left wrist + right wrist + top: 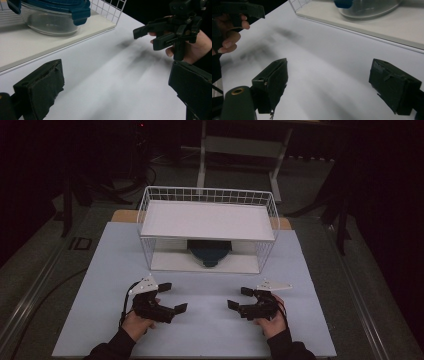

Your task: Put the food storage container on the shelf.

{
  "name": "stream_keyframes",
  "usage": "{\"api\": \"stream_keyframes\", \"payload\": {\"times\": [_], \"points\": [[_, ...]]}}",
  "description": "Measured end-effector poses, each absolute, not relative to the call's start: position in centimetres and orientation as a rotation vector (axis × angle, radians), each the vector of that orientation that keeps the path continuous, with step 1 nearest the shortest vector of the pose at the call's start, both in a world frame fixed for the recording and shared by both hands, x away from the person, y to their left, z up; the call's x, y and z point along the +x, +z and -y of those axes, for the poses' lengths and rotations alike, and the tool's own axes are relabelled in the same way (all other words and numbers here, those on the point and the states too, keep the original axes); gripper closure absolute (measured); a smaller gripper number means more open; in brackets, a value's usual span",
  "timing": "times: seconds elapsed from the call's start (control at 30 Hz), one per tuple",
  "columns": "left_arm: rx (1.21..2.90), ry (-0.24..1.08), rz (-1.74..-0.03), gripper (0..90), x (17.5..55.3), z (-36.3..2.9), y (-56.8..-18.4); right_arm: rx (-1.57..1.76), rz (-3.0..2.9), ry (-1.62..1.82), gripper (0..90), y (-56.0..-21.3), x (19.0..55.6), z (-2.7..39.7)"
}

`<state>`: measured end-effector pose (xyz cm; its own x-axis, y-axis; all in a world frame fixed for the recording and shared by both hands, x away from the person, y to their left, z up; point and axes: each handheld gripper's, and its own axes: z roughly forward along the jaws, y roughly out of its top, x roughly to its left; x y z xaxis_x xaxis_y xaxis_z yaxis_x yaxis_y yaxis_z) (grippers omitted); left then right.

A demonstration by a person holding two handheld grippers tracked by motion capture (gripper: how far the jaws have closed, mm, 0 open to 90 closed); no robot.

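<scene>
A clear glass container with a blue lid point(210, 252) sits on the bottom board of a white wire rack point(150, 205), under its white shelf. My left gripper point(173, 297) rests low over the white table, in front of the rack's left half, jaws open and empty. My right gripper point(238, 297) mirrors it on the right, also open with nothing between its jaws. In the left gripper view the container point(52, 17) is at the upper left, beyond the open jaws point(116, 86), and the right gripper point(146, 38) is at the upper right. The right gripper view has the container point(367, 7) at the top, past its open jaws point(332, 83).
The white tabletop point(210, 330) spreads between the rack and the near edge. The rack's bottom board point(22, 50) lies slightly raised above it. Dark floor, cables and a table frame point(240, 150) lie behind the table. A person's hand point(227, 37) is at the left in the right gripper view.
</scene>
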<state>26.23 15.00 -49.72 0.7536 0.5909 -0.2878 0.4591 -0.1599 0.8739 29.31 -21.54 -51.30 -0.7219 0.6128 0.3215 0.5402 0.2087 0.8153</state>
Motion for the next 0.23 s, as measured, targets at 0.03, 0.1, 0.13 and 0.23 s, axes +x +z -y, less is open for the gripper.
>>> {"api": "stream_keyframes", "payload": {"times": [0.03,0.1,0.13,0.23], "points": [[1.801,0.142,-0.820,0.5,26.25,-14.99,-49.75,1.146,-2.384,1.570,15.3,-51.32,29.27,21.73],[1.794,0.142,-0.818,0.5,26.24,-15.04,-49.74,1.155,-2.373,1.559,15.4,-51.33,29.17,21.97],[1.794,0.141,-0.819,0.5,26.26,-15.07,-49.71,1.157,-2.369,1.569,15.4,-51.29,29.17,22.07],[1.787,0.146,-0.821,0.6,26.28,-15.19,-49.66,1.154,-2.361,1.577,15.7,-51.18,29.20,22.19]]}}
